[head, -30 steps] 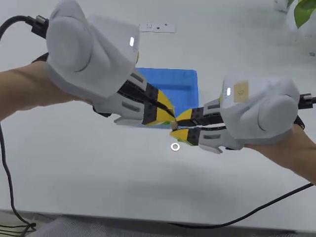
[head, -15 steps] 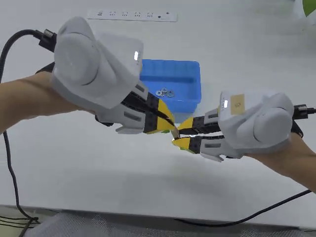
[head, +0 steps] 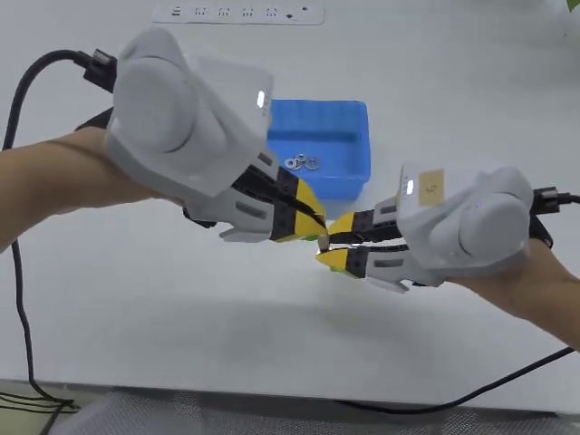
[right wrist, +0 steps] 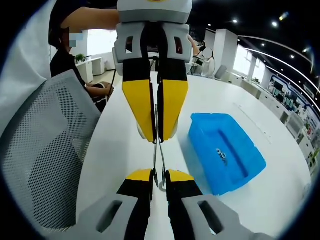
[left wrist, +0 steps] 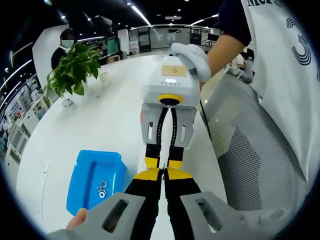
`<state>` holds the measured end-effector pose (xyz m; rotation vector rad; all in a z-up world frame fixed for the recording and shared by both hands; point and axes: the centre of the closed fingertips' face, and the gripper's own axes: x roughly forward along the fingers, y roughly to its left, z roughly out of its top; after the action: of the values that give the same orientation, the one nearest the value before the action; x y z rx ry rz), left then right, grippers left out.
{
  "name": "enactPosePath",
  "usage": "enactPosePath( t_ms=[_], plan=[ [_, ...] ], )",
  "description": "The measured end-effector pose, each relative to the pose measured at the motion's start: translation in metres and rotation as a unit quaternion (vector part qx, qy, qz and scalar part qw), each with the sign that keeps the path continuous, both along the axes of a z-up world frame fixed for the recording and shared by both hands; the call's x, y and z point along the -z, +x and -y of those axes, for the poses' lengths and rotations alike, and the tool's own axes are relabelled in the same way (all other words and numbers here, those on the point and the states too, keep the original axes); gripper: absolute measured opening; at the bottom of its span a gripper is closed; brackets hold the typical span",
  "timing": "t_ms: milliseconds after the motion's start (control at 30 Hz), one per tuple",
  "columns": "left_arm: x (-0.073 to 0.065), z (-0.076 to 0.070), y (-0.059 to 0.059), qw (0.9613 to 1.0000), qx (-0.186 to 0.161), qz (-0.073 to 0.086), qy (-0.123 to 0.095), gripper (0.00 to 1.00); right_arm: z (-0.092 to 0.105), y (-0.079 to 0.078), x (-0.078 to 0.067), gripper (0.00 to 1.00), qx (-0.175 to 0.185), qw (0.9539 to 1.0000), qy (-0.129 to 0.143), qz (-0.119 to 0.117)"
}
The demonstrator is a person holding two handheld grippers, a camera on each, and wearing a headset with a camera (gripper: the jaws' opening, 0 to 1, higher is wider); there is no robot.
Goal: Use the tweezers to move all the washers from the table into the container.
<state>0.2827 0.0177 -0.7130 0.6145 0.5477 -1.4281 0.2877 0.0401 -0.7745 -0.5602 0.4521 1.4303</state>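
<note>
As they meet mid-table, left gripper and right gripper both pinch the tweezers, washer at the tips. Container sits just beyond, with open table toward the near edge.

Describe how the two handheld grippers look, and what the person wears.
Both the left gripper and right gripper have rounded white housings, black jaws tipped in yellow, and a lit white indicator. A black cable trails from each. The right one carries a tan label. The person wears a dark short sleeve and a white printed top.
</note>
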Motion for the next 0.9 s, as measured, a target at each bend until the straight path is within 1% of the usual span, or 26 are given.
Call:
enactPosePath(
  t_ms=[33, 367, 633, 900],
  plan=[
    [0.0007, 0.0003, 0.0002, 1.0, -0.001, -0.003, 0.0, 0.06, 0.0, 0.0001, 0.0007, 0.11, 0.0, 1.0, 0.0, -0.001],
    [0.0063, 0.0012, 0.0001, 0.9999, 0.002, -0.009, 0.01, 0.06, -0.001, 0.0, 0.0065, 0.11, 0.0, 1.0, 0.0, -0.01],
    [0.0086, 0.0025, 0.0, 0.9998, 0.007, -0.002, 0.017, 0.06, -0.0002, 0.0006, 0.0086, 0.11, -0.001, 1.0, -0.003, -0.007],
    [0.0085, 0.0029, -0.0006, 0.9998, 0.005, -0.006, 0.017, 0.06, 0.0, -0.0001, 0.0091, 0.1, 0.0, 1.0, -0.001, -0.009]
  ],
)
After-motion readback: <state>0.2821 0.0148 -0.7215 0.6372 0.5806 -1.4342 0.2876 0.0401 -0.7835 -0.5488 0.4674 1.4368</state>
